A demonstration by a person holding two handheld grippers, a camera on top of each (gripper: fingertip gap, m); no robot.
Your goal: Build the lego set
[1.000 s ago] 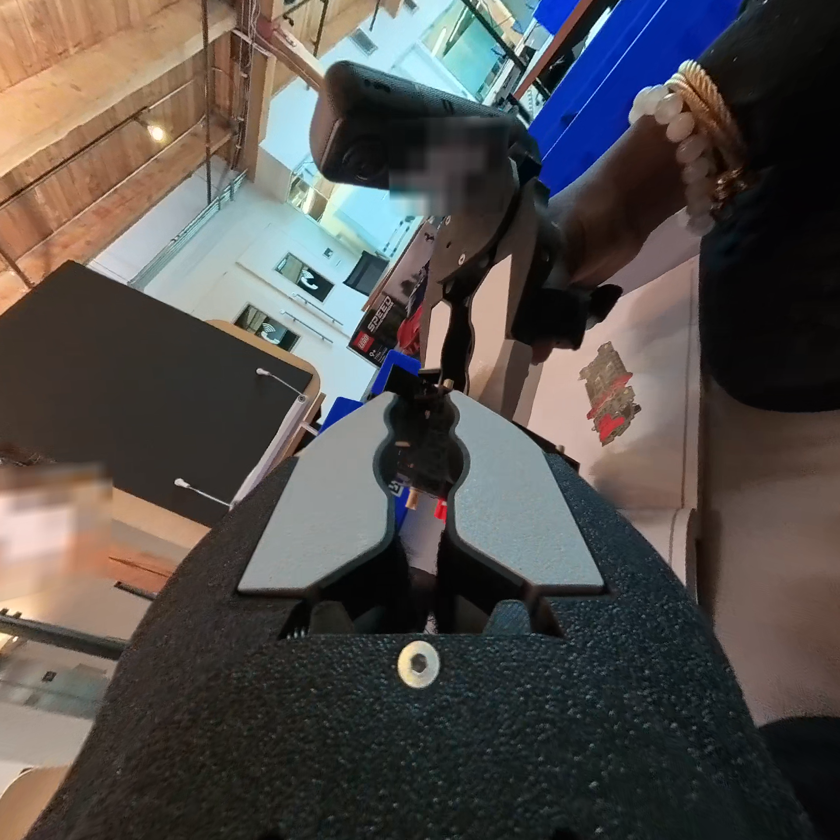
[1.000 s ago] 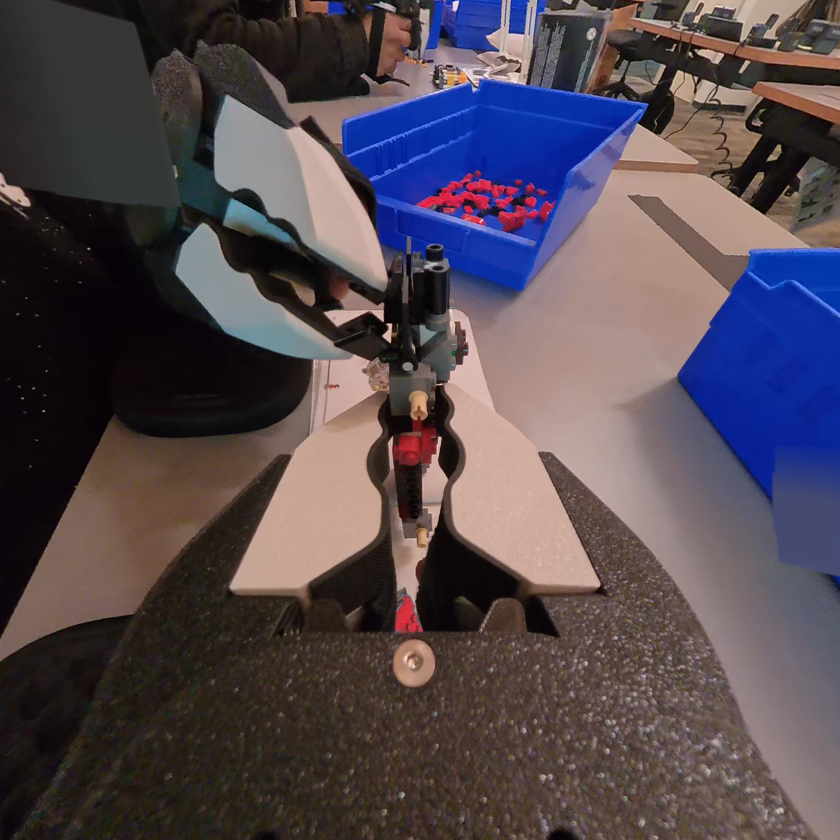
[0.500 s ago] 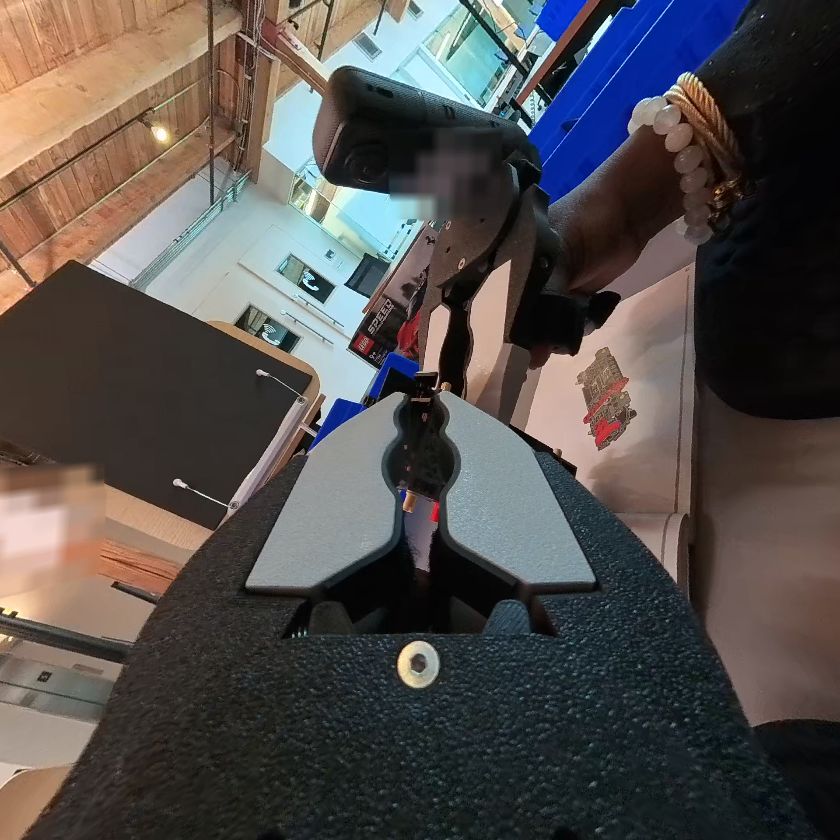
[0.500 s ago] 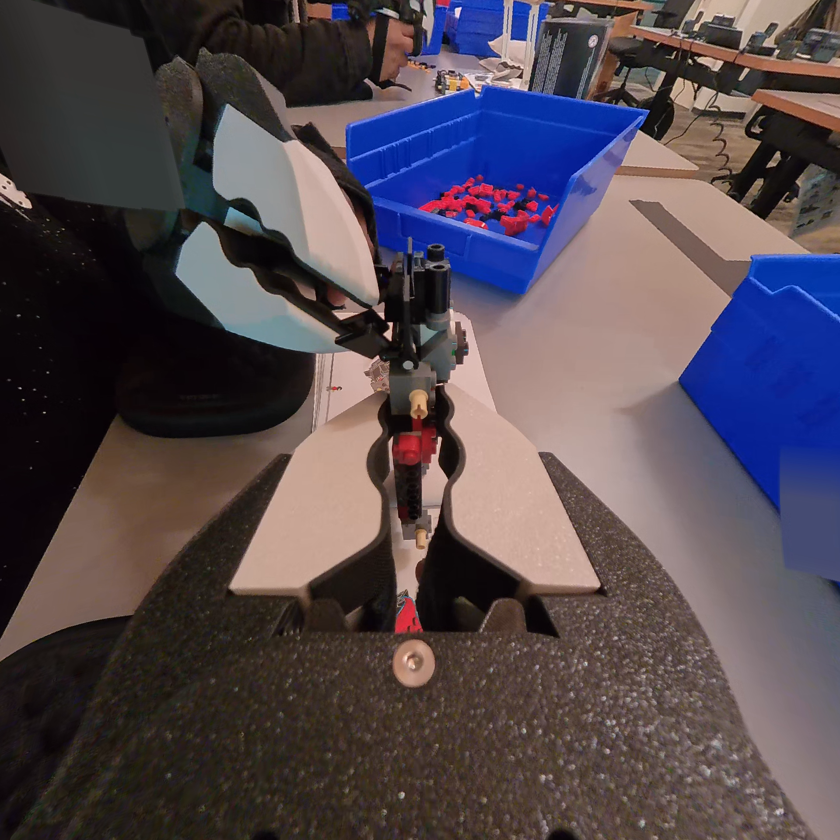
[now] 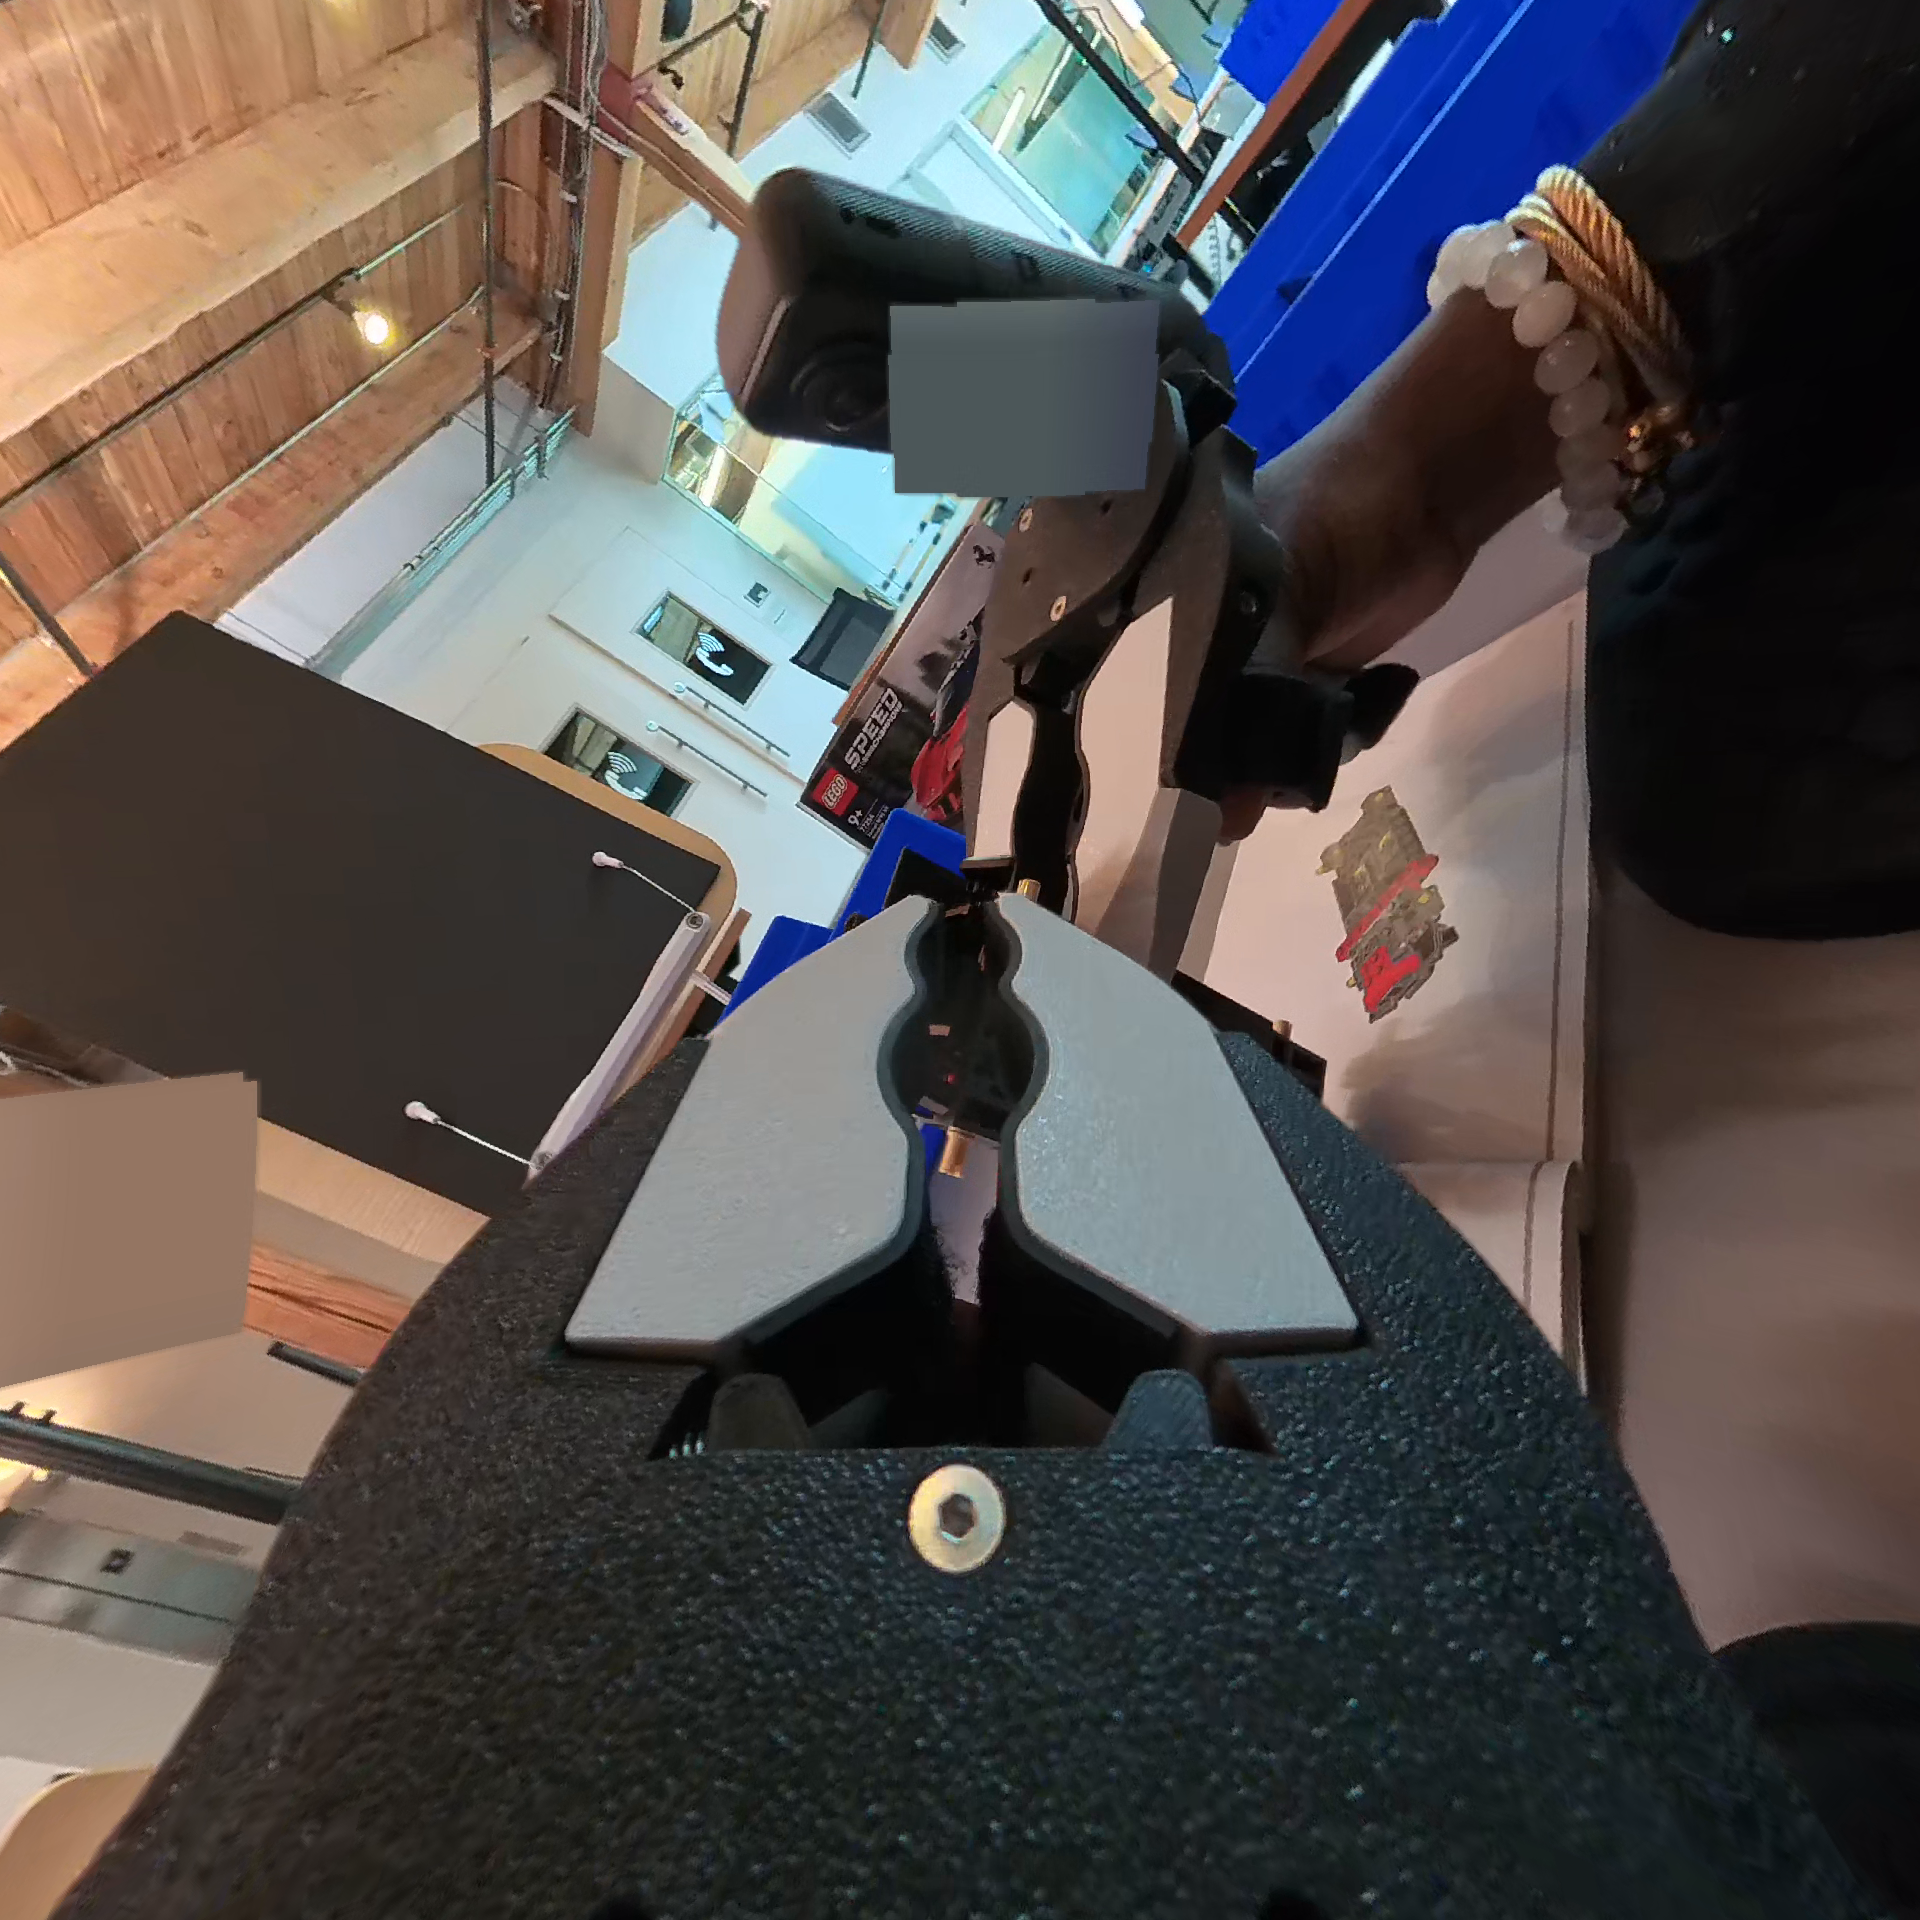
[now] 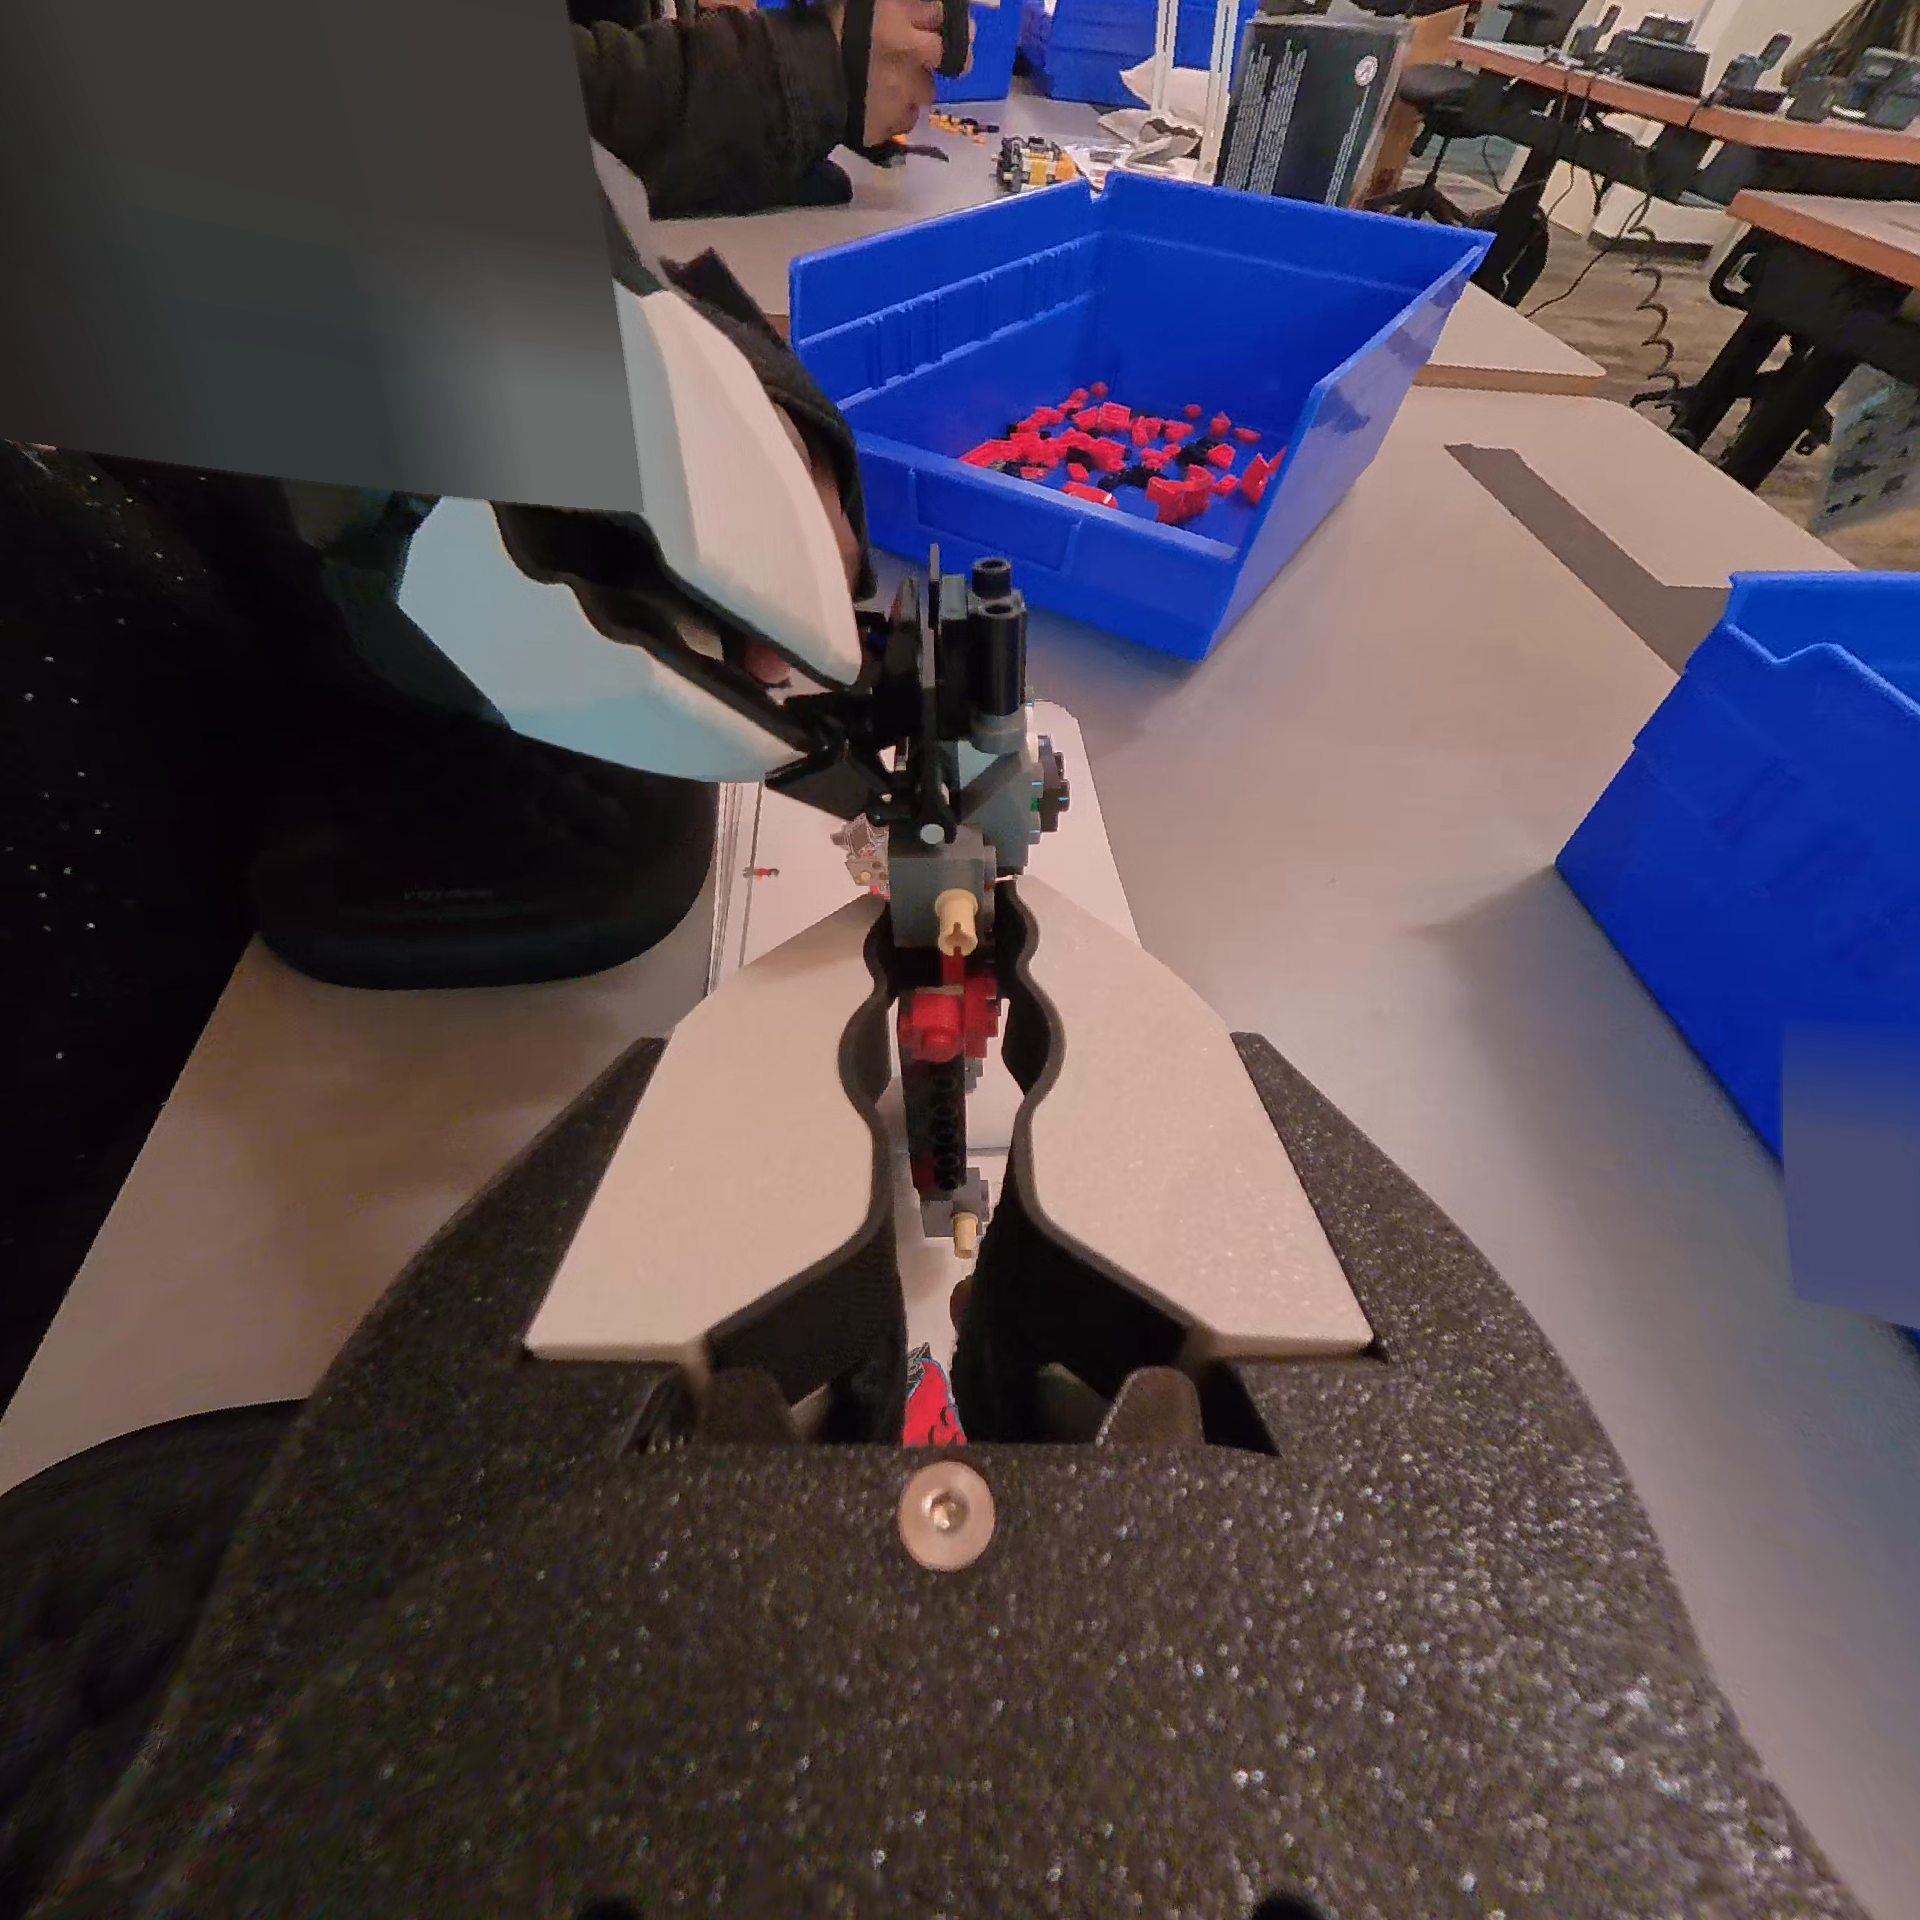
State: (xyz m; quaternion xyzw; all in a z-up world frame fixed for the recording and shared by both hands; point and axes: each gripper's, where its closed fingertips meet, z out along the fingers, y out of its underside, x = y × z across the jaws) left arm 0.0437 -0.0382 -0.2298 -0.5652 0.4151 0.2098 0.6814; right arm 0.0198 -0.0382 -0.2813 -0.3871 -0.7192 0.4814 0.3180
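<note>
My right gripper (image 6: 940,914) is shut on the lego model (image 6: 951,1039), a grey, red and black assembly held upright above the table. My left gripper (image 6: 831,717) comes in from the upper left, shut on a small black piece (image 6: 831,774) that touches the model's black top (image 6: 987,644). In the left wrist view my left gripper (image 5: 966,904) has its jaws almost closed, with the black piece (image 5: 982,868) at the tips. The right gripper (image 5: 1112,862) and the hand holding it show just beyond. The contact point is partly hidden.
A white instruction sheet (image 5: 1392,904) lies on the grey table (image 6: 1351,831) under the model. A blue bin (image 6: 1039,551) with several red and black pieces stands behind. Another blue bin (image 6: 1766,883) is at the right. Another person's arm (image 6: 748,104) works at the far end. Across from one pair of fingers to the other is roughly 5 cm.
My left gripper's jaws have narrowed a little on the black piece and edged closer to the model's top. My right gripper has held the model nearly still.
</note>
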